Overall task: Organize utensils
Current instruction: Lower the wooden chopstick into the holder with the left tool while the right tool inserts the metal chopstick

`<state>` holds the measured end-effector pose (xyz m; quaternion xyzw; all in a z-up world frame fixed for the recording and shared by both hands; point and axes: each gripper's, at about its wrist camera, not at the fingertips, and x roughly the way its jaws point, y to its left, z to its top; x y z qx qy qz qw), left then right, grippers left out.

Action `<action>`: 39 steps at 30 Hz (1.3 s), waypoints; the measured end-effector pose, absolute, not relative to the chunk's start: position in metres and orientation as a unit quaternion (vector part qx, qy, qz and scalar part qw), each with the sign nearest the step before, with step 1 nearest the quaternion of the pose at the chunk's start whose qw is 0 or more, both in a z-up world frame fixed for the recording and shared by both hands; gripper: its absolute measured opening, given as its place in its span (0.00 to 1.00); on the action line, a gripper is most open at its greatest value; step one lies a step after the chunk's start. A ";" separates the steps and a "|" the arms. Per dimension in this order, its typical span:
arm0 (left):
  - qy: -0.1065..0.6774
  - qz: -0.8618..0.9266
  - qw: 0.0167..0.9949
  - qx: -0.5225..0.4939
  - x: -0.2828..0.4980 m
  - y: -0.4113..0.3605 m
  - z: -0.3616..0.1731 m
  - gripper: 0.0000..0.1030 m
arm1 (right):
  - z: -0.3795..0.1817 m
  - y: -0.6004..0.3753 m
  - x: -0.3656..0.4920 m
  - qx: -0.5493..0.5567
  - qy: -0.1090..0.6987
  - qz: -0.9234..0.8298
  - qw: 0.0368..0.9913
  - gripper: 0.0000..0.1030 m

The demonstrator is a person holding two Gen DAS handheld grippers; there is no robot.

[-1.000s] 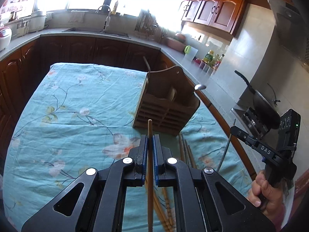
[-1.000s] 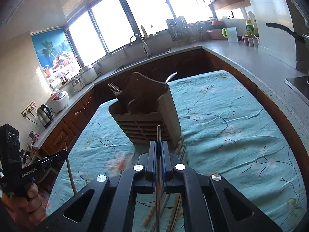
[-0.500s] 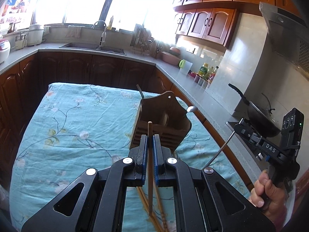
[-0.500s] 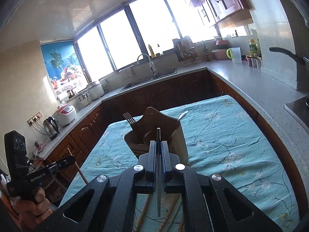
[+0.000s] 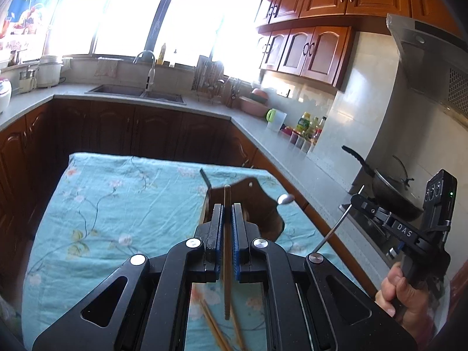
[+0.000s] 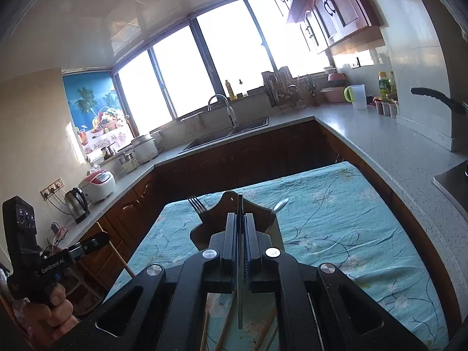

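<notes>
While each claw pinches one chopstick (image 5: 226, 251), the wooden holder (image 5: 257, 201) stands beyond.

We see a wooden chopstick (image 5: 227, 251), a thin rod, probably metal (image 6: 240, 266), a dark matt wood holder (image 6: 218, 228), wrinkled floral cloth (image 5: 122, 204), speckled stone-like counter (image 6: 389, 143), glossy cabinets (image 5: 307, 49).

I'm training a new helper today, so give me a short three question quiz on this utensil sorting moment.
1. True or false: the left tongs are shut on a wooden chopstick.
2. What do the right tongs hold? A) a fork B) a thin metal chopstick C) nothing
3. Fill in: loose chopsticks lie on the floral ____, on the near side of the wooden holder.

Key: 1 true; 2 B; 3 tablecloth.
</notes>
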<state>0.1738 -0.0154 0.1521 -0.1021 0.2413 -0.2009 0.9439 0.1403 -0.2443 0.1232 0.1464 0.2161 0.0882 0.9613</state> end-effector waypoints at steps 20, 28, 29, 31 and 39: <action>0.153 -0.162 0.968 -0.118 0.271 -0.034 0.193 0.04 | 0.160 -0.245 0.221 0.129 0.152 0.048 0.979 0.04; 0.206 -0.160 0.957 -0.129 0.292 -0.042 0.137 0.04 | 0.106 -0.238 0.237 0.127 0.194 0.043 0.972 0.04; 0.210 -0.160 0.956 -0.127 0.292 -0.043 0.133 0.04 | 0.101 -0.237 0.238 0.127 0.201 0.043 0.970 0.04; 0.223 -0.158 0.954 -0.123 0.293 -0.045 0.124 0.04 | 0.091 -0.236 0.240 0.128 0.212 0.042 0.968 0.04; 0.241 -0.153 0.951 -0.121 0.296 -0.043 0.108 0.05 | 0.081 -0.243 0.241 0.137 0.226 0.042 0.964 0.04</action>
